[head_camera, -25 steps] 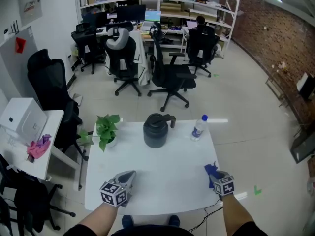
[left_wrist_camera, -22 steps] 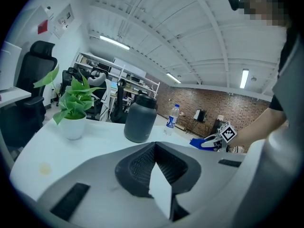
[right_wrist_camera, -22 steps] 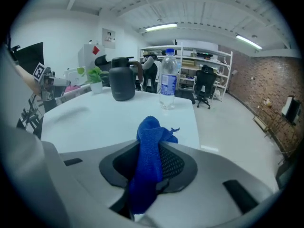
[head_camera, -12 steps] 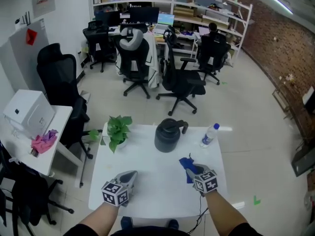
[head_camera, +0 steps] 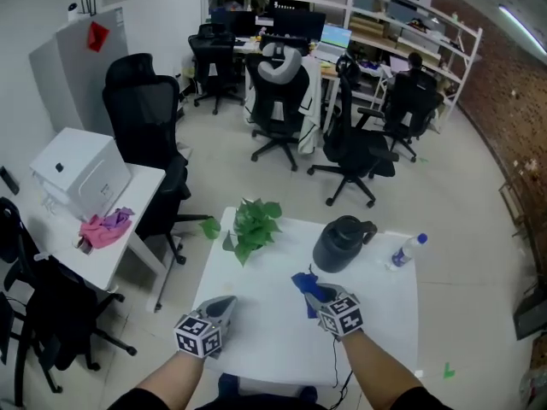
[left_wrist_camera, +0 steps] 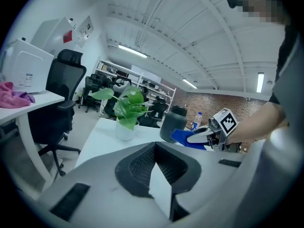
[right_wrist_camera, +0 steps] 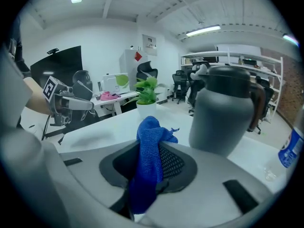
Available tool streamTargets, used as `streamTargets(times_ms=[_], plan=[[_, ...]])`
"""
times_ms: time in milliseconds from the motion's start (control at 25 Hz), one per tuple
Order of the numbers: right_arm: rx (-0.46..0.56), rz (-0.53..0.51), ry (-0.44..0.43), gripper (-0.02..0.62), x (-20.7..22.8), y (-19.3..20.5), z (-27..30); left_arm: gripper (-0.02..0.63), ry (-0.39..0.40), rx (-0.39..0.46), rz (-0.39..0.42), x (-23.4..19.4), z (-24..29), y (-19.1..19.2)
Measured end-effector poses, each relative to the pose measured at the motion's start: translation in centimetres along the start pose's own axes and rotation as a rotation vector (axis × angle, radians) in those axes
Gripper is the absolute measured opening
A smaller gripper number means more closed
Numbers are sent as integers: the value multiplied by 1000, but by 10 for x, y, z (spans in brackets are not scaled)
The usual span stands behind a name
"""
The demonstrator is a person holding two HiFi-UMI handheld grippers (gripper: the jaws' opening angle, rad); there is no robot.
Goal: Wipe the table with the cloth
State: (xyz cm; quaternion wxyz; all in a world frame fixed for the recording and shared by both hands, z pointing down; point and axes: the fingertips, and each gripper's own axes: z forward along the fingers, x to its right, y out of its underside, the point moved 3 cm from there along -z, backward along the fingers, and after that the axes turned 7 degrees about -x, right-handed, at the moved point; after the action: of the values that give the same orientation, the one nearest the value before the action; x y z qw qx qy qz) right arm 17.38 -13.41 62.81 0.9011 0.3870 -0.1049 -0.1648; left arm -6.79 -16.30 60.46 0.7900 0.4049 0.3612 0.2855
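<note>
Now R hand-held gripper [head_camera: 314,292], pinching cloth [head_camera: 301,281], shifted from table [head_camera: 256,336] edge to jug [head_camera: 338,246]; L hand-held gripper [head_camera: 224,302] closed.

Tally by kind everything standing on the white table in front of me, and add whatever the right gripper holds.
Potted plant: 1
Dark jug: 1
Water bottle: 1
Blue cloth, between the jaws of the right gripper: 1
Total: 4

Bright, even overhead light; fisheye edges dark.
</note>
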Motion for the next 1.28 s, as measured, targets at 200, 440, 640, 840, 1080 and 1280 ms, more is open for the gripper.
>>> streamTargets(times_ms=[200,440,640,840,1080,1280], plan=[[-16,-58,-67,96,-45,-33,49,0,-52,9,1,-45,-31,4],[-50,-113,-129,97,-95,-58,98,0,-98,30,-49,-90,-65,10],[-92,-158,-162,97,-128,-68,132,0,-118,41,-82,-114,-85,18],[-151,-192,-158,96,-154,-66,164,0,-118,51,-92,-128,-97,22],[-266,-225,-113,97,-173,-48,194,0,-112,52,-84,-139,-103,23],[-296,-151,-102,97,-171,-56,206,0,-117,67,-105,-151,-108,24]])
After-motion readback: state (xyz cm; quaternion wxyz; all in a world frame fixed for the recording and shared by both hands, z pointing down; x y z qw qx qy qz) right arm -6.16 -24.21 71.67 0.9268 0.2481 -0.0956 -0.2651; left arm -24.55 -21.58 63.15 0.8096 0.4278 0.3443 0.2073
